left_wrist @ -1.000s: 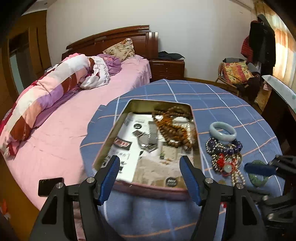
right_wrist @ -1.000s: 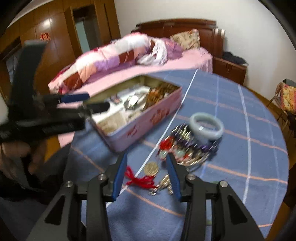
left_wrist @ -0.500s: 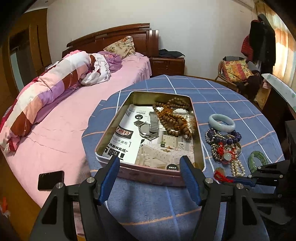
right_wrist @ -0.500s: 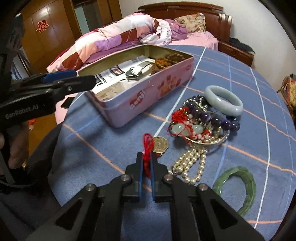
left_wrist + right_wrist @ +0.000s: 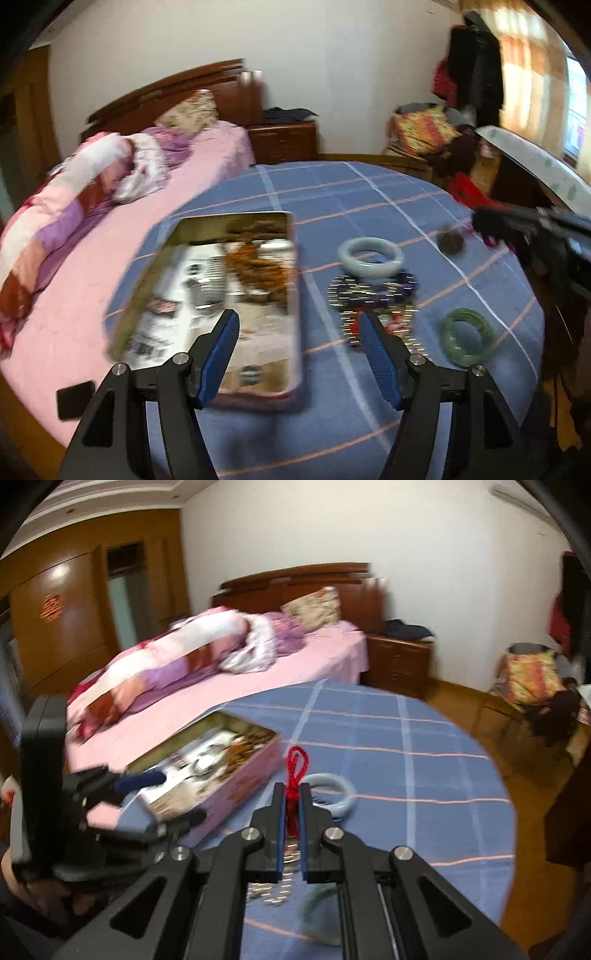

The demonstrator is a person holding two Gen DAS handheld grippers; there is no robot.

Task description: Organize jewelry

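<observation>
My right gripper (image 5: pixel 291 794) is shut on the red cord (image 5: pixel 294 771) of a coin pendant and holds it lifted above the table; the coin (image 5: pixel 451 242) hangs below it in the left wrist view. An open pink tin (image 5: pixel 122 314) holds wooden beads and a watch; it also shows in the right wrist view (image 5: pixel 255 775). A pale jade bangle (image 5: pixel 370 257), a pile of purple and pearl beads (image 5: pixel 373 295) and a green bangle (image 5: pixel 466 336) lie right of the tin. My left gripper (image 5: pixel 297 328) is open and empty above the tin's near right corner.
The round table (image 5: pixel 351 192) has a blue checked cloth. A pink bed (image 5: pixel 92 229) borders it on the left, with a black phone (image 5: pixel 75 399) at its edge. A chair with clothes (image 5: pixel 532 679) stands at the far right.
My right gripper has lifted the red-corded coin pendant off the table. My left gripper has shifted to the right, over the tin's right corner.
</observation>
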